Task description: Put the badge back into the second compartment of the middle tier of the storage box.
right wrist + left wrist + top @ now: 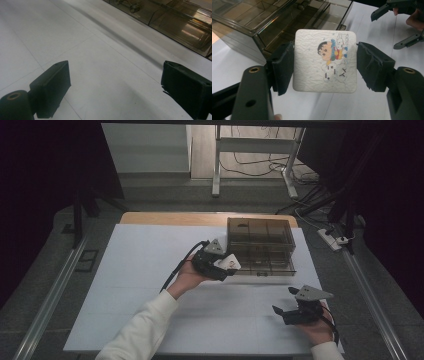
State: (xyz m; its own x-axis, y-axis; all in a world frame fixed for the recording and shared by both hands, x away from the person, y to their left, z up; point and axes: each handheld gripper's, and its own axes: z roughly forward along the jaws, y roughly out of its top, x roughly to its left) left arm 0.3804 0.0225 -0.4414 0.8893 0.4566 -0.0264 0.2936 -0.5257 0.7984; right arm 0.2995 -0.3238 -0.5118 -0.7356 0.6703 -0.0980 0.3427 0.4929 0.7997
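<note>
A white square pad (324,62) with a cartoon print is pinched by its two side edges in my left gripper (325,68), which is shut on it. In the high view the left gripper (224,268) holds the pad (230,263) just off the front left corner of a smoky clear drawer box (260,242). The box's lower drawer (322,17) looks pulled out a little. Near the table's front right, my right gripper (283,300) is open and holds nothing; its jaws point left over bare white table (105,57).
The drawer box (175,20) stands at the back right of the white table cover (140,270). The right gripper (384,31) shows beyond the pad in the left gripper view. Behind the table are a desk frame (250,150), floor cables and a power strip (331,239).
</note>
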